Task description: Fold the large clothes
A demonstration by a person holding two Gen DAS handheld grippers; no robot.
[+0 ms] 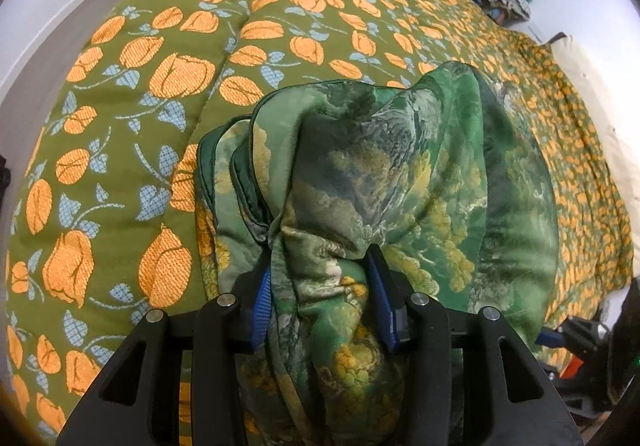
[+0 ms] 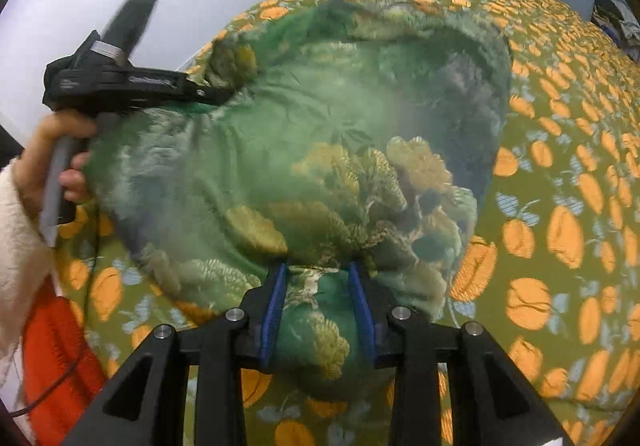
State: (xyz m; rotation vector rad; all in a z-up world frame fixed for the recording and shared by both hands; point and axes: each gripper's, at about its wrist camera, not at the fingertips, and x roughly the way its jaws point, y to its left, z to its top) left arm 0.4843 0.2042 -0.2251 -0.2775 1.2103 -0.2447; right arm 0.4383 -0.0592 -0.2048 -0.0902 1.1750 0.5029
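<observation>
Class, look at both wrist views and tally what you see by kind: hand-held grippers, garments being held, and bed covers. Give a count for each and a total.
Hand-held grippers: 2, the left hand-held gripper and the right hand-held gripper
Garments held: 1, the green patterned garment, clamped by both
Bed covers: 1, the olive cover with orange flowers
Total: 4

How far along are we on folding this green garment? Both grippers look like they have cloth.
Done: the green printed garment is gathered, with stacked edges at its left side suggesting at least one fold. In hand: the left gripper and right gripper each pinch a bunch of it over the floral bedspread, the cloth sagging between them. Left: laying it flat, smoothing it and finishing the folds; no neat folded stack shows yet.
</observation>
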